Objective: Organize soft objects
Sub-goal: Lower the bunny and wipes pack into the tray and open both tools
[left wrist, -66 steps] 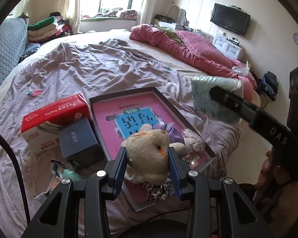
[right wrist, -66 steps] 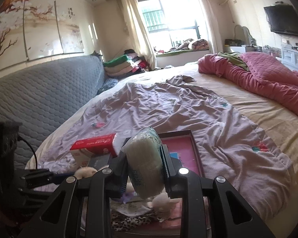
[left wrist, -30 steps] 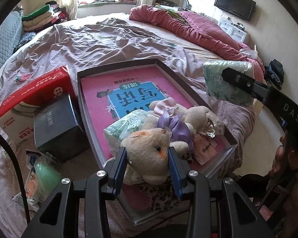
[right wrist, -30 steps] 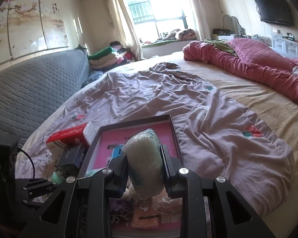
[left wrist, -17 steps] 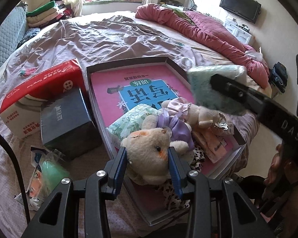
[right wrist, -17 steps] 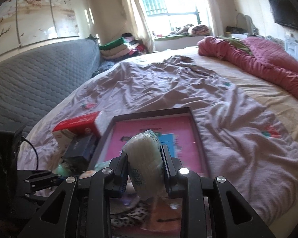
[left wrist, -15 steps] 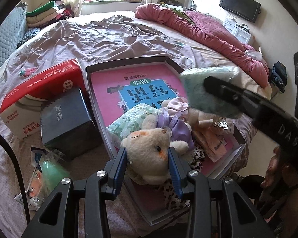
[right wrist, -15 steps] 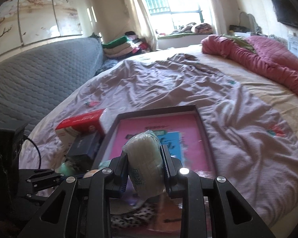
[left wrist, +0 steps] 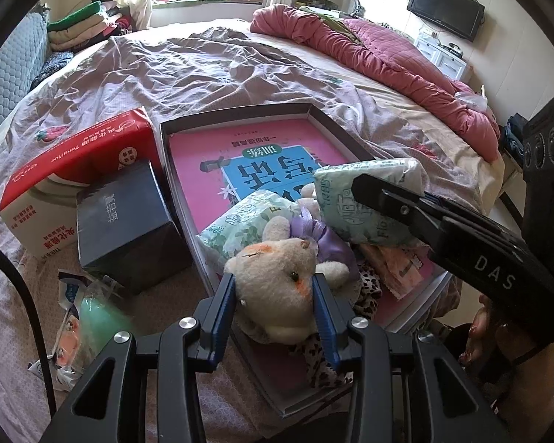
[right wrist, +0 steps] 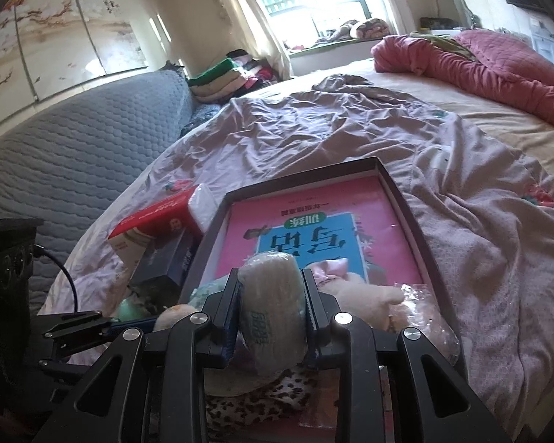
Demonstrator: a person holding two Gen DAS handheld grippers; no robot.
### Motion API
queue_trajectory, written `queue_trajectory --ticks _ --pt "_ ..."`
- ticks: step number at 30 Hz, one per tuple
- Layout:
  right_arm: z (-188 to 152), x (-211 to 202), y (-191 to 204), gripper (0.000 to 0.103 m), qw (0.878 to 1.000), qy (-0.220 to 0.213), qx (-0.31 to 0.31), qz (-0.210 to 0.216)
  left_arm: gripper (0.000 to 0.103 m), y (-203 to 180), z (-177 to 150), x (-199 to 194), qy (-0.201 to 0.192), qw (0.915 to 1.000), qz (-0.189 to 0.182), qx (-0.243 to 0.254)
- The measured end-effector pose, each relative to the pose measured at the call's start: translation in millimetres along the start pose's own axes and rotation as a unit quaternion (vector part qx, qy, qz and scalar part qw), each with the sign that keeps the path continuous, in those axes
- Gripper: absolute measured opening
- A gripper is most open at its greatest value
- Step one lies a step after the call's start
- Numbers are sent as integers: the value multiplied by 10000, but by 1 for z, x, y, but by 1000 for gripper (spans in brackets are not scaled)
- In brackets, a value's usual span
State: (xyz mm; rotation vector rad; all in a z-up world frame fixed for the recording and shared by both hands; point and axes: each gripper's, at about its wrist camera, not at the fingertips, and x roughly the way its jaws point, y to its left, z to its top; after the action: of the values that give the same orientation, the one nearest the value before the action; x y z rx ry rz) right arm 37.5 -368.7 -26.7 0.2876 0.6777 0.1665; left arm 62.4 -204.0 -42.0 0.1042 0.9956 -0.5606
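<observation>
While a tissue pack (right wrist: 271, 308) sits clamped in the right gripper (right wrist: 271, 312) just over the tray (left wrist: 240, 116), the left gripper (left wrist: 275, 306) squeezes a plush bear (left wrist: 277, 280) at the tray's near edge. Step: depositing. Next, prob. lower pack beside the floral packet (left wrist: 240, 221) & release.

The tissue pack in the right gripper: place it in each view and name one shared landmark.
Left wrist view: tissue pack right of centre, clamped in the right gripper, above the tray.
Right wrist view: tissue pack bottom centre, between the fingers.
Shared landmark: the pink book in the tray.
</observation>
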Motion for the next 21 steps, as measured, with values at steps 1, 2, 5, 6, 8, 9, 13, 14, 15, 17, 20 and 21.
queue_trajectory --ticks 1,2,5,6,8,9,13,14,15,17,20,21 --pt "0 0 -1 32 10000 2 -1 -37 41 0 0 0 0 10000 -4 5" --pt "0 0 -1 32 10000 13 -2 -68 41 0 0 0 -1 10000 0 17" --pt "0 -2 -1 32 9999 40 -1 -155 41 0 0 0 5 10000 -6 14" --pt "0 -2 -1 32 9998 54 -38 -198 41 0 0 0 10 10000 7 28" --pt "0 -2 1 32 9995 77 -141 -287 41 0 0 0 11 10000 10 42" --pt "0 -3 1 32 9993 82 -170 -314 41 0 0 0 12 10000 8 38" --pt "-1 -3 3 33 9992 129 -194 -320 41 1 0 -1 8 10000 4 38" --pt "-2 -4 3 33 9993 118 -178 -298 41 0 0 -1 13 10000 4 41" --pt "-2 -5 3 35 9993 114 -175 -322 41 0 0 -1 19 10000 2 41" --pt "-3 -6 2 36 9990 138 -176 -391 41 0 -1 -2 13 10000 -14 33" --pt "-3 -9 1 37 9989 119 -137 -429 41 0 -1 -4 3 10000 -18 44" --pt "-3 -9 0 37 9989 118 -120 -438 41 0 -1 -4 9 10000 -30 40"
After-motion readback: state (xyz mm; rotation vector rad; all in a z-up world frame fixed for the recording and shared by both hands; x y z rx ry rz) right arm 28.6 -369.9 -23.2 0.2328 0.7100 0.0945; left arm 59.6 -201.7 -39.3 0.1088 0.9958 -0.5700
